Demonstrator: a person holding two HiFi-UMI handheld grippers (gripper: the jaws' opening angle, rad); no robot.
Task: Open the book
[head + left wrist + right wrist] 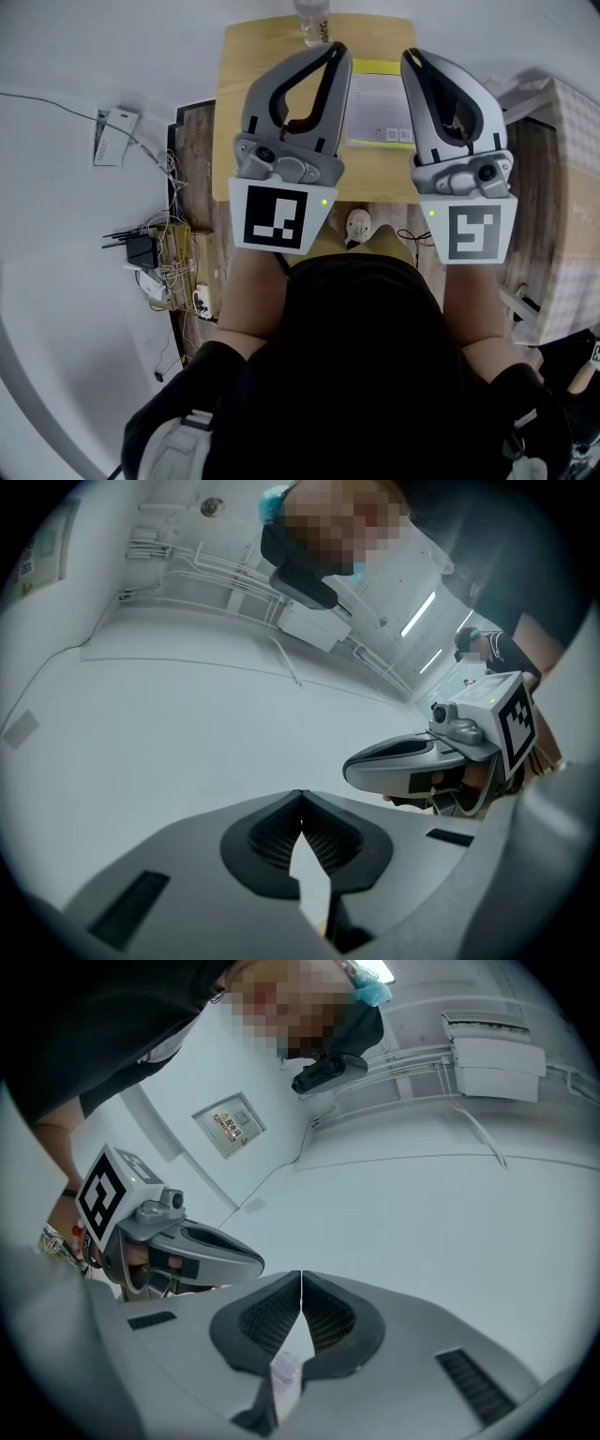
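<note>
At the upper centre of the head view, the book lies flat and closed on the table, just below a bottle at the top edge. It shows in the gap between the tips of the left gripper and the right gripper, which hang above it and cover both its sides. Each gripper has its jaws pressed together with nothing between them: in the left gripper view the pads meet at the tip of the left gripper, and the right gripper looks the same in its own view. Both those views look up at wall and ceiling, so neither gripper is aimed at the book yet. The step in hand looks like the approach. To do it well, tip both grippers down toward the table, rest one on the cover near the bound side to stop the book sliding, part the other's jaws a little, and work one tip under the free edge before lifting. The book's visible part runs up and down the frame, a yellow band at its far end and small print at the near end, so its long axis likely points away from the person. I cannot tell which covered side holds the spine.
</note>
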